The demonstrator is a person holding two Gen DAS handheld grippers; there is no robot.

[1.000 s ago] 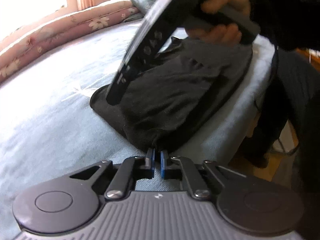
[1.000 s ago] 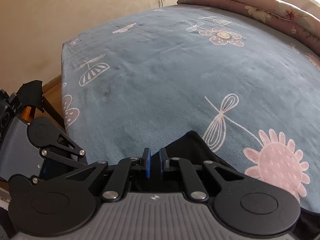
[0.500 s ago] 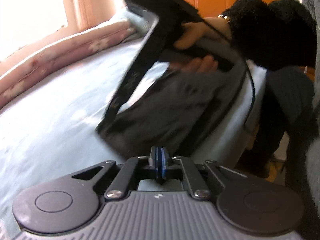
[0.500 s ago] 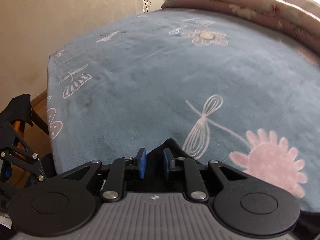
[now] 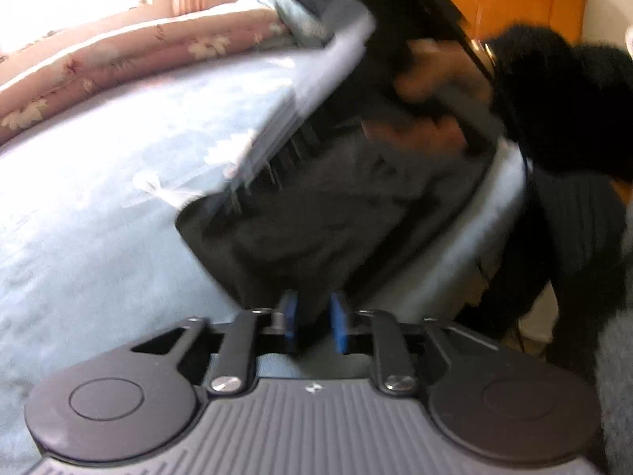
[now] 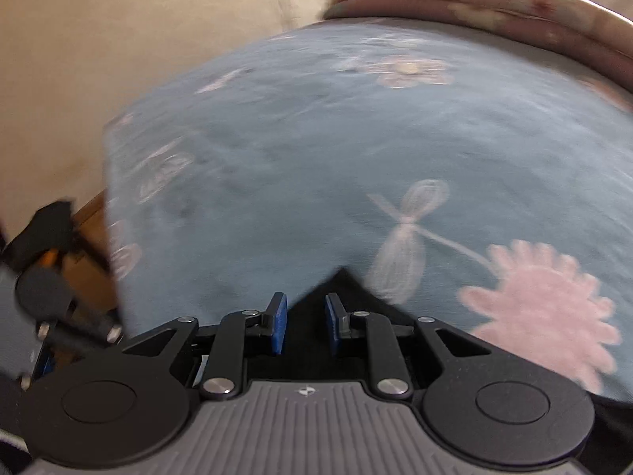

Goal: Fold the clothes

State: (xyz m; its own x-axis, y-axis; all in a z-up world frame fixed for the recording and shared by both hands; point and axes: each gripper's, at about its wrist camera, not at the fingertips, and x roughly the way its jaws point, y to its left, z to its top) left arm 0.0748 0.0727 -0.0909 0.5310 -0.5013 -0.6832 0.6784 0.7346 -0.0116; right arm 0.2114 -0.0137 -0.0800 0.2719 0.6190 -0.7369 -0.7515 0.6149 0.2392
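A folded black garment point(image 5: 336, 213) lies near the edge of a blue flower-printed bedspread point(image 6: 316, 150), with both tongs now parted after gripping it a second ago. The left gripper point(image 5: 312, 322), clamped tight a moment earlier, is opening, its blue pads point(image 5: 290, 318) standing apart on either side of the garment's near edge and apparently no longer pinching it, though blur makes contact hard to judge. The right gripper point(image 6: 304, 324), narrowly shut before, is also opening, a pointed corner of the black cloth lying between its pads point(image 6: 279, 322) without being pressed. In the left wrist view, the person's right hand point(image 5: 431, 114) holds the other tool above the garment, beside a pink floral quilt point(image 5: 118, 59).
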